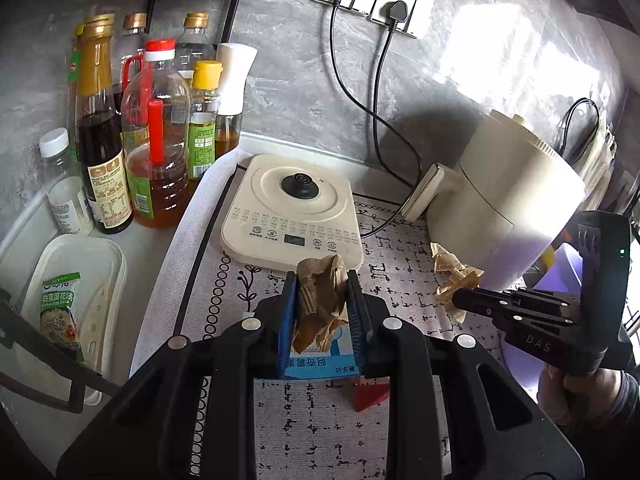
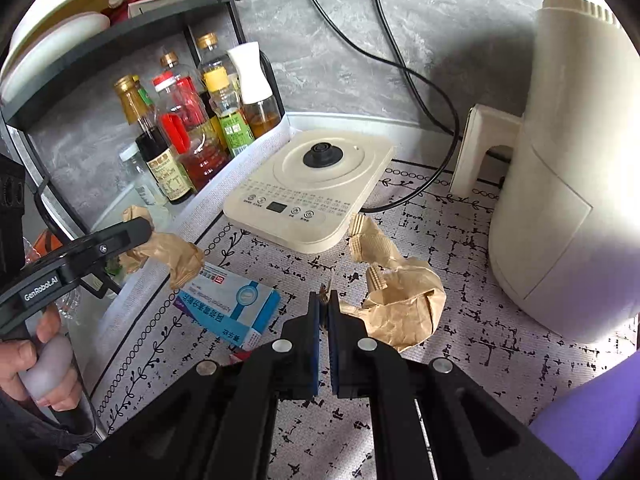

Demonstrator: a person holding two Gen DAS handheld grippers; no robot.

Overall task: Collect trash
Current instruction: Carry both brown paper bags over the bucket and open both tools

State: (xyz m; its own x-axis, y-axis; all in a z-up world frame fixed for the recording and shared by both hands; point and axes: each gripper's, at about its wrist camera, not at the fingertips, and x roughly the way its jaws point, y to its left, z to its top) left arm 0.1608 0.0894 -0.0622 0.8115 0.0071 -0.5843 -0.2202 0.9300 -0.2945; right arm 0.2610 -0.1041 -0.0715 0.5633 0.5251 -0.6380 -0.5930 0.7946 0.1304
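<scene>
- Right gripper [image 2: 324, 308] has its blue pads together, pinching only a thin edge of the crumpled brown paper [image 2: 404, 312], which stretches away to its right.
- Left gripper [image 1: 322, 300] is clamped on another paper wad [image 1: 320, 300], above the blue box [image 2: 228, 312].

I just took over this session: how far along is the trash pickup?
Nothing looks binned yet. In hand: the left hand-held gripper holds crumpled paper; the right hand-held gripper is shut at the edge of a second paper wad. Left: the blue box on the mat.
</scene>
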